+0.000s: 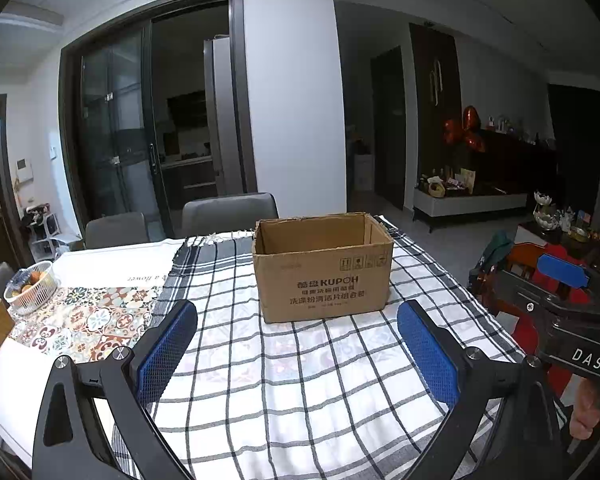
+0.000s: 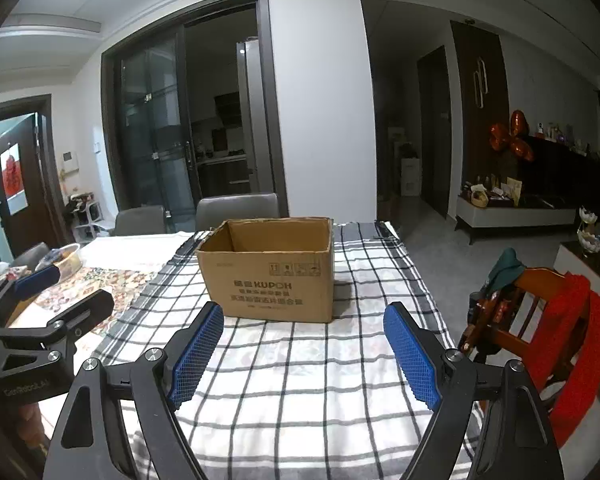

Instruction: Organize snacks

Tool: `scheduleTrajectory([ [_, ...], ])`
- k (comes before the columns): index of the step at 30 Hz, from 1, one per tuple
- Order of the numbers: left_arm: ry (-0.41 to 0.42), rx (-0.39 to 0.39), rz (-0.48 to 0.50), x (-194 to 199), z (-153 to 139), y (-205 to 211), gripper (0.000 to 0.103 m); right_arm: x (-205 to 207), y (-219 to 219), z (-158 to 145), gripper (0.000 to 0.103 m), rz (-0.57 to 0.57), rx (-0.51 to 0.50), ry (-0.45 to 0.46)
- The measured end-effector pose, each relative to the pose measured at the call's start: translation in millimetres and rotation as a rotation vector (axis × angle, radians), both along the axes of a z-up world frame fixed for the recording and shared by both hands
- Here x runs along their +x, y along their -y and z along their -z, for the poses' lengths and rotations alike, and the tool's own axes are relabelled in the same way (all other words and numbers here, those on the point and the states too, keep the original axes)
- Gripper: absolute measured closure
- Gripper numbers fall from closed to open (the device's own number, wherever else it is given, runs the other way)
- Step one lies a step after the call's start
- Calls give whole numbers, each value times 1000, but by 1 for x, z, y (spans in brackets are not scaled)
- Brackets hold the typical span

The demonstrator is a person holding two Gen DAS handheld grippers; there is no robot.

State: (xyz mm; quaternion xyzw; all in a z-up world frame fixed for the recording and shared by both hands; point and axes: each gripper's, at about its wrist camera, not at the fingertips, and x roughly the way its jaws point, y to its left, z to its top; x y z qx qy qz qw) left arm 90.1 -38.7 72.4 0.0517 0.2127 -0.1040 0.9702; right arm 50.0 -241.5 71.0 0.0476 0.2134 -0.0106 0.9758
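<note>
1. Snacks were what the job was about, but no loose snack showed on the checked cloth. The cardboard box stood open at the top in the middle of the worktop, on the far part of that cloth. Its inside could not be seen from here, so what was in it could not be told.
2. The left hand-held gripper pointed at the box from the near side, well short of it. Its blue pads stood wide apart with nothing between them.
3. The right hand-held gripper sat just beside the left one. It also faced the box, with its pads wide apart and nothing in them.
4. A wire basket with round fruit stood far off to the left on a patterned mat. Grey chairs stood behind the worktop. A wooden chair with a red cloth stood off to the right.
5. It looked like the very start of the job: both tools were ready, but nothing was picked up yet.
6. The next move would likely call for finding the snacks first. Then one tool would need to come down around a packet and squeeze gently, while the box stayed still.
</note>
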Motion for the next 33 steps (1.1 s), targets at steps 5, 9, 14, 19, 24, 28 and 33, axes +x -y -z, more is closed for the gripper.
scheduleTrajectory([
  [5,7,-1,-2,-5,-1,-1,1,-1,0,0,20,0,0,1],
  [9,7,-2,-1,-6,-1,-1,1,-3,-1,-1,20,-3,2,3],
  [14,9,-4,-1,-8,-3,-1,1,-6,-3,-3,20,-4,2,6],
  [19,12,-6,-2,-11,-4,-1,1,-9,-6,-6,20,-8,-3,14],
  [24,10,-7,1,-13,-5,-1,1,-13,-6,-9,20,-10,-3,21],
  [28,11,-12,3,-15,-6,-2,1,-13,-7,-9,20,-10,-3,23],
  [33,15,-15,-1,-17,-7,-2,1,-14,-7,-10,20,-10,-3,24],
])
